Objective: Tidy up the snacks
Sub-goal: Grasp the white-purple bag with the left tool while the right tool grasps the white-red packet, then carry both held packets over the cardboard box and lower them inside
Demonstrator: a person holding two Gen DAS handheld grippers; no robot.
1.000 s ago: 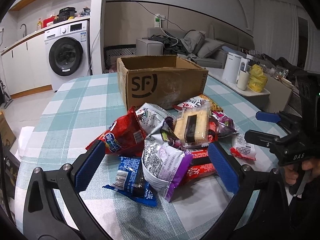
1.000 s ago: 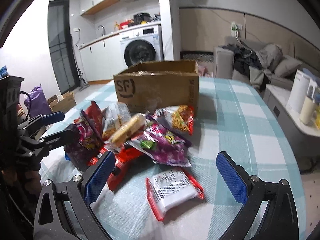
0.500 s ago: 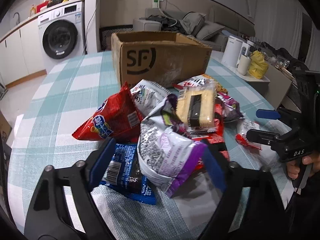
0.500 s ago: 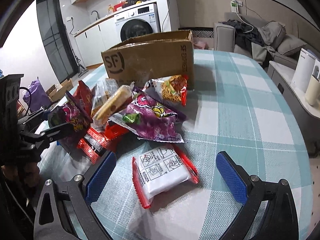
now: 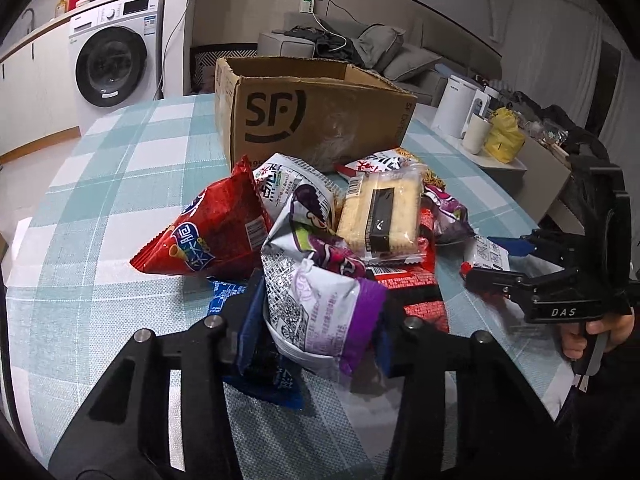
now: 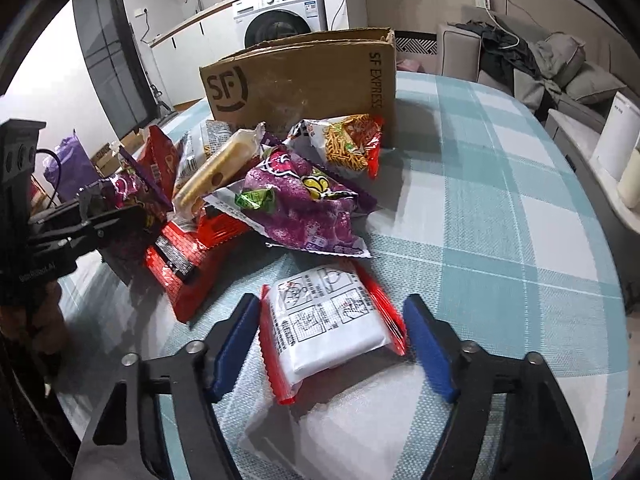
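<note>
A pile of snack packets lies in front of an open SF cardboard box, which also shows in the right wrist view. My left gripper is shut on a silver and purple snack bag at the near end of the pile. A red chip bag and a cracker pack lie behind it. My right gripper straddles a white packet with red edges; its blue pads sit close to both sides, still slightly apart from it.
A purple bag, a noodle-snack bag and red wrappers fill the pile. The teal checked tablecloth is bare to the right. A white kettle and a cup stand on a side table beyond the edge.
My left gripper moved forward and closed on the silver and purple bag. My right gripper moved down and forward around the white packet and narrowed its opening.
</note>
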